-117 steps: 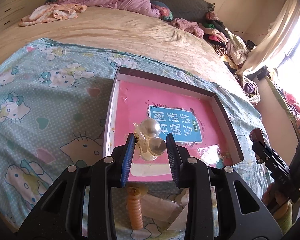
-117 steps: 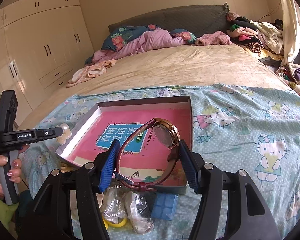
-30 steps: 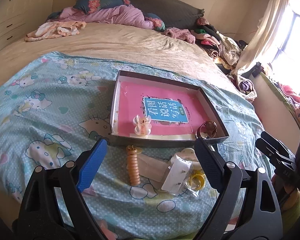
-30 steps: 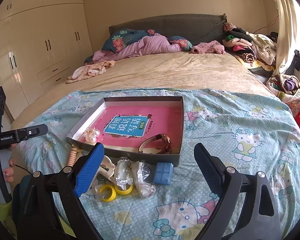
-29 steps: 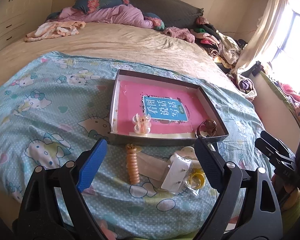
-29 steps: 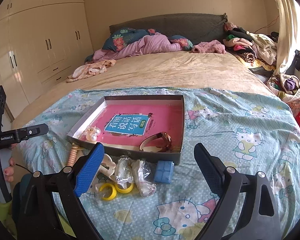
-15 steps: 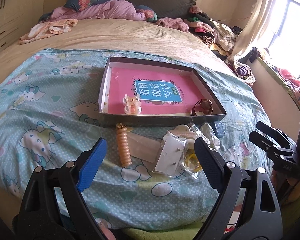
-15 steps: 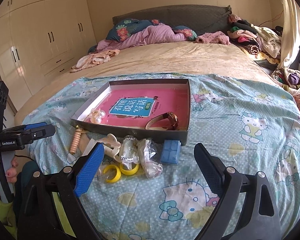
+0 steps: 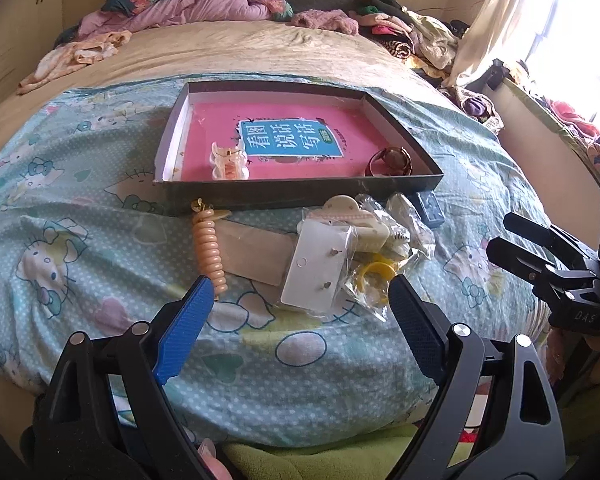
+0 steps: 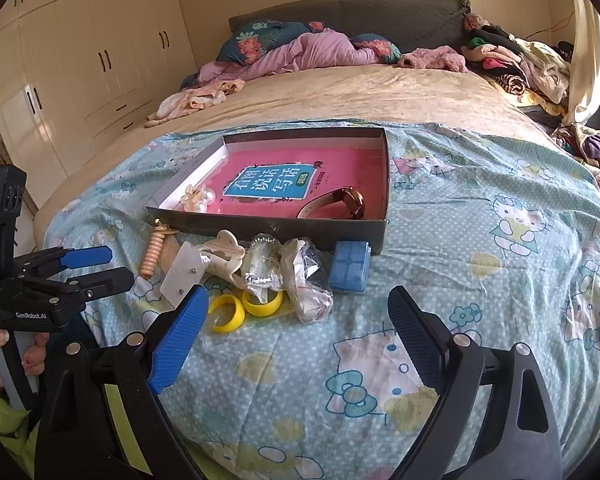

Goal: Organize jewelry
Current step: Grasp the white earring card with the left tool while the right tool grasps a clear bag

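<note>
**Both grippers wide open and empty above the bed's near edge**

The left gripper [image 9: 298, 304] has its blue-padded fingers [image 9: 184, 328] spread wide with nothing between them, filling the bottom of the left wrist view. The right gripper [image 10: 296, 316] is spread just as wide and also holds nothing; in the left wrist view it shows at the right edge of the frame.

Just beyond the fingertips, in the middle of both frames, a heap of loose pieces lies on the Hello Kitty sheet [image 9: 60, 208]. In it are a white earring card [image 9: 318, 266], a peach spiral hair tie [image 9: 209, 246], a cream hair claw [image 9: 360, 220], two yellow rings [image 10: 244, 307] side by side, crumpled clear plastic bags [image 10: 300, 276] and a small blue box [image 10: 350, 266]. The blue box sits just in front of the tray's near right corner.

Farther up the frame rests a shallow dark-walled box tray [image 9: 300, 192], its floor covered by a pink book [image 9: 288, 140] with a blue title panel. Inside, at the near left, sits a pearl hair clip [image 10: 198, 196]; at the near right lies a rose-gold wristwatch [image 10: 338, 202], close to the front wall.

Behind the tray the beige bedspread [image 10: 360, 92] runs to the top of the frame, with a purple quilt [image 10: 312, 54] against the dark headboard, clothes piled at upper right, and white wardrobes [image 10: 80, 60] at upper left of the right wrist view
</note>
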Tool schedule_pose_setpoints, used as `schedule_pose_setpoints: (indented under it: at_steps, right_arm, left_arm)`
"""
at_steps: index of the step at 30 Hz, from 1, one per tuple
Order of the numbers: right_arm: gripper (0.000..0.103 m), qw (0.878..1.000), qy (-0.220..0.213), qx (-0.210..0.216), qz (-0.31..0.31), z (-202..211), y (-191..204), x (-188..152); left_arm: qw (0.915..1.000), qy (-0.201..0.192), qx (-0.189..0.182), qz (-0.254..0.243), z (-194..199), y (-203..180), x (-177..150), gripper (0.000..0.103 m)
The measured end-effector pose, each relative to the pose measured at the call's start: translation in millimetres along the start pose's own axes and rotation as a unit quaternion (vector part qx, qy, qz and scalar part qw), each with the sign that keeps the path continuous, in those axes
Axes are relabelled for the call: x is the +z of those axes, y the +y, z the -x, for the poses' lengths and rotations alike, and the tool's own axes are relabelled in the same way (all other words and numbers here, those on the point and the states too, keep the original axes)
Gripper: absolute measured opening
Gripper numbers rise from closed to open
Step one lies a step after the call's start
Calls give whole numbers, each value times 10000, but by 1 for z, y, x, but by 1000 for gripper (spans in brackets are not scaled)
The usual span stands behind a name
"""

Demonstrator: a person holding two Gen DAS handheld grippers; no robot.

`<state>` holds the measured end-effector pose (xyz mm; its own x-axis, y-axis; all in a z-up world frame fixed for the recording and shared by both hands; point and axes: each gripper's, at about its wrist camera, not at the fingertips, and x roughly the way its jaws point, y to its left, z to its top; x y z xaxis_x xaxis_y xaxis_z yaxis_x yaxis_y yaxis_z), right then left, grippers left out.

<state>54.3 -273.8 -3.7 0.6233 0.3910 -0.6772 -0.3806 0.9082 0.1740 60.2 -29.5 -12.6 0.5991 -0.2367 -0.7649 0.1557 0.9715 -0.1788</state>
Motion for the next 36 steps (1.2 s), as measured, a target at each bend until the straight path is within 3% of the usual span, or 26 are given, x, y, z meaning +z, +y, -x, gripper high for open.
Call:
schedule_pose_setpoints:
  at_steps: [7, 9, 13, 19, 29, 36]
  right_arm:
    - [89, 9996, 214, 124, -153, -12, -9, -10]
    - [84, 9993, 282, 172, -183, -16, -10, -12]
    - [72, 9982, 434, 317, -284, -27, -15, -16]
    - [52, 9953, 646, 517, -512, -45, -24, -21]
    - [45, 9930, 769, 603, -668, -72, -35, -14]
    - [37, 9880, 750, 943, -966, -91, -42, -11]
  left_arm:
    - [9995, 279, 11, -148, -21, -6, -8, 81]
    - [9992, 357, 6, -189, -28, -7, -10, 79]
    - [9985, 506, 19, -226, -40, -8, -11, 62]
    - [9980, 601, 75, -190, -51, -6, -9, 50]
    - [9979, 627, 40, -152, -59, -6, -2, 49]
    - [9980, 632, -39, -79, -64, -6, 2, 48]
